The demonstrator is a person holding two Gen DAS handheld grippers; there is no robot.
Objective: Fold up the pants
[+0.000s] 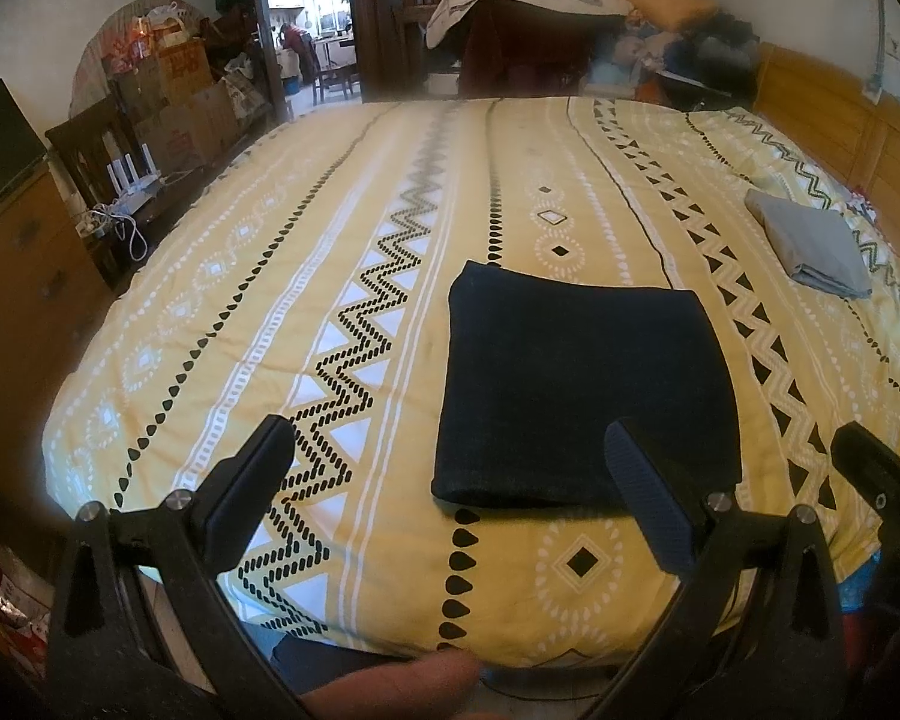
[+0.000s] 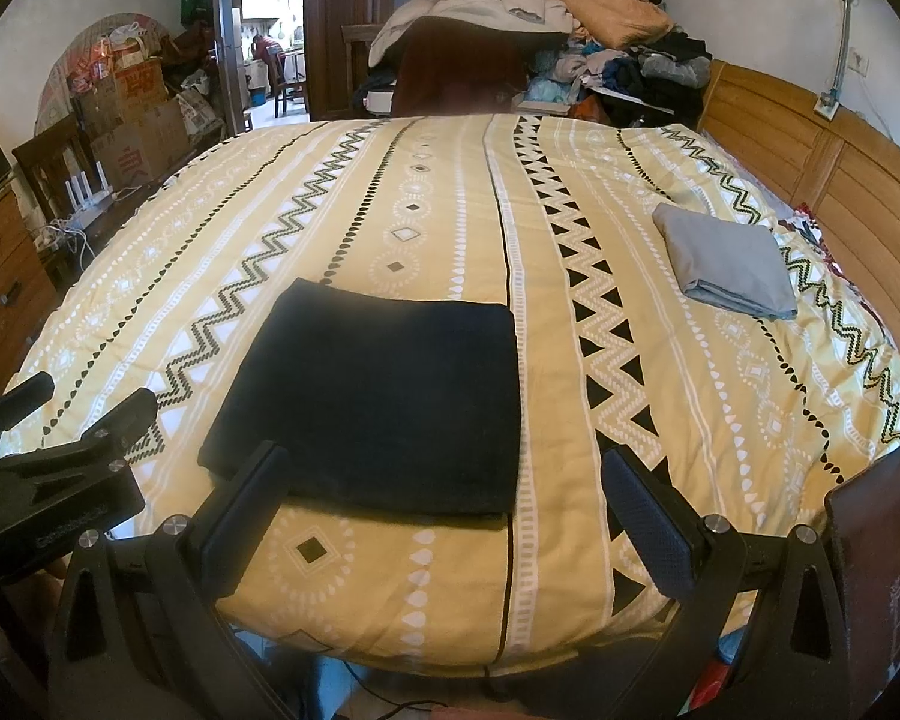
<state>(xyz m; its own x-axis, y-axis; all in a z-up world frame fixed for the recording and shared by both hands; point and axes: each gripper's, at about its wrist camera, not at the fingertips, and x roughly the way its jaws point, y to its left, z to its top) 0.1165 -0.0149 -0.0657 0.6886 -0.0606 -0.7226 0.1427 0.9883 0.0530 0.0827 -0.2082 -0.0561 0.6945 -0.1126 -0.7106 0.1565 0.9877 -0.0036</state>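
Dark navy pants [image 1: 582, 390] lie folded into a flat square on the yellow patterned bedspread [image 1: 342, 252], near the bed's front edge. They also show in the right wrist view [image 2: 384, 402]. My left gripper [image 1: 450, 450] is open and empty, held above the front edge just short of the pants. My right gripper [image 2: 444, 474] is open and empty, its left finger [image 2: 240, 510] over the pants' near left corner. The right gripper shows at the right edge of the left wrist view [image 1: 882, 480]; the left gripper shows at the left of the right wrist view [image 2: 60, 456].
A folded grey garment [image 2: 726, 261] lies on the bed's right side near the wooden headboard [image 2: 840, 180]. A heap of clothes and bedding [image 2: 540, 18] sits beyond the far edge. Boxes, a chair and a dresser [image 1: 24, 276] stand at left.
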